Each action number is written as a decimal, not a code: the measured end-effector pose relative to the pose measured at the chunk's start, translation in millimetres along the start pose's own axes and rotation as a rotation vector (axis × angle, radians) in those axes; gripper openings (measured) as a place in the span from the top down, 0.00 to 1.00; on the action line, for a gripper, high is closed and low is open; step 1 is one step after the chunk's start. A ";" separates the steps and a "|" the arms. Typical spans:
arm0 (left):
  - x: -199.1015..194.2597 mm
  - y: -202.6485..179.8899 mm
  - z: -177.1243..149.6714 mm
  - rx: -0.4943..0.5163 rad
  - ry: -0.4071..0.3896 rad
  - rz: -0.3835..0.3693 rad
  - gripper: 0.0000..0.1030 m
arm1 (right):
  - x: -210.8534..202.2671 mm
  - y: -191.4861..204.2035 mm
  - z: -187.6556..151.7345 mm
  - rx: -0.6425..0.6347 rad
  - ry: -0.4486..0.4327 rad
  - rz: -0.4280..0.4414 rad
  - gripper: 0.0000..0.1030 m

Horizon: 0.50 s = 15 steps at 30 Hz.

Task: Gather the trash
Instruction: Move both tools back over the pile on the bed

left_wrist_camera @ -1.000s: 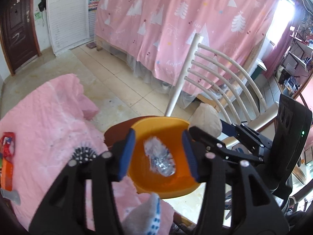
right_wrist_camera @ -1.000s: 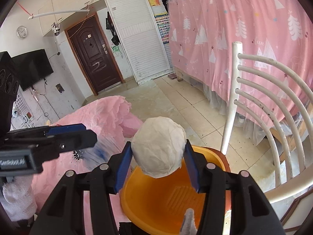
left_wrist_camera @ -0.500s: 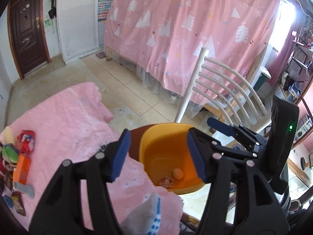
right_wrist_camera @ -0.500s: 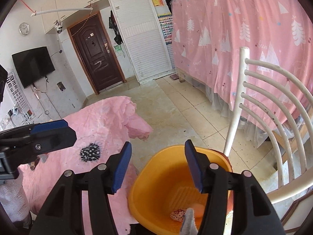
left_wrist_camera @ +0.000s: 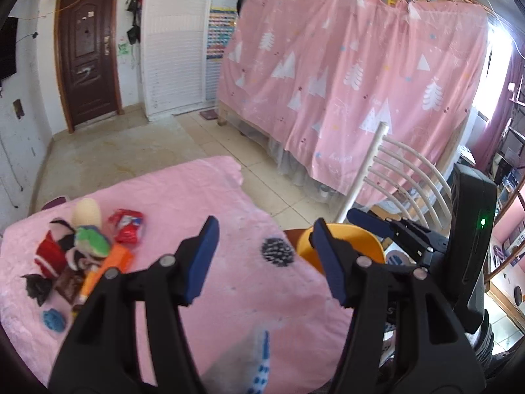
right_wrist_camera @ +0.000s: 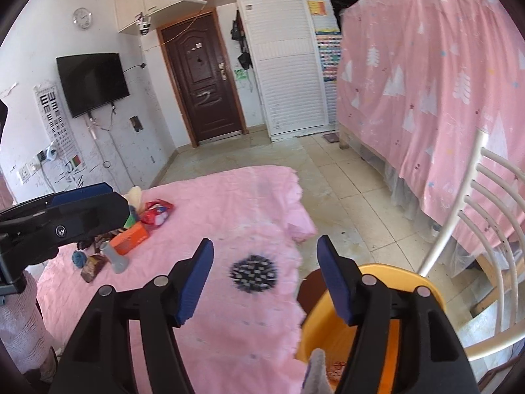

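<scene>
My left gripper (left_wrist_camera: 264, 239) hangs open over the pink-clothed table (left_wrist_camera: 197, 203) with nothing between its blue pads. A pile of trash lies at the table's left: a red wrapper (left_wrist_camera: 126, 226), an orange box (left_wrist_camera: 115, 259), a brown wrapper (left_wrist_camera: 67, 285) and a blue crumpled wad (left_wrist_camera: 52, 318). The orange bin (left_wrist_camera: 341, 233) stands past the table's right edge. My right gripper (right_wrist_camera: 265, 249) is above the table edge beside the bin (right_wrist_camera: 393, 295); its jaws are opening and hold nothing. The same orange box (right_wrist_camera: 131, 238) and red wrapper (right_wrist_camera: 157, 211) lie far left of it.
A black dotted patch (right_wrist_camera: 252, 272) marks the cloth near the bin. A white slatted chair (right_wrist_camera: 475, 203) stands right of the bin, in front of a pink curtain (right_wrist_camera: 426, 82). Tiled floor (right_wrist_camera: 344, 180) runs to a dark door (right_wrist_camera: 203, 88). A white knit sleeve (right_wrist_camera: 19, 328) is at lower left.
A foil wad left the left jaws and a white paper ball left the right jaws over the bin. Both grippers then swung back over the table, bringing the trash pile into view.
</scene>
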<state>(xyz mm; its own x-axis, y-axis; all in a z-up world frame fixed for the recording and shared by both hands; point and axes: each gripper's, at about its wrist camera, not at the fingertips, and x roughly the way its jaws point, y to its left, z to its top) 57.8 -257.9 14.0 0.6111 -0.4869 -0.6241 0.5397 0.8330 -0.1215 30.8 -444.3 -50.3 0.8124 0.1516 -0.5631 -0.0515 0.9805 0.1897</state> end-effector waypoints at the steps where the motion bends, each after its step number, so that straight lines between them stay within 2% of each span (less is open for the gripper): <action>1: -5.7 8.2 -1.6 -0.007 -0.009 0.015 0.44 | 3.4 11.1 1.6 -0.011 0.003 0.010 0.45; 8: -39.8 57.3 -9.5 -0.057 -0.068 0.102 0.45 | 23.0 68.4 8.9 -0.062 0.019 0.061 0.40; 15: -60.3 104.3 -20.9 -0.118 -0.070 0.164 0.45 | 43.8 123.1 11.6 -0.124 0.039 0.112 0.39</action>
<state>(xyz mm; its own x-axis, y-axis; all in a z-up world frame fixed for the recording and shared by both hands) 65.1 -136.1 22.8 0.7262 -0.3563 -0.5879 0.3611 0.9254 -0.1147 66.8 -318.4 -42.3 0.7746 0.2629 -0.5752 -0.2132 0.9648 0.1539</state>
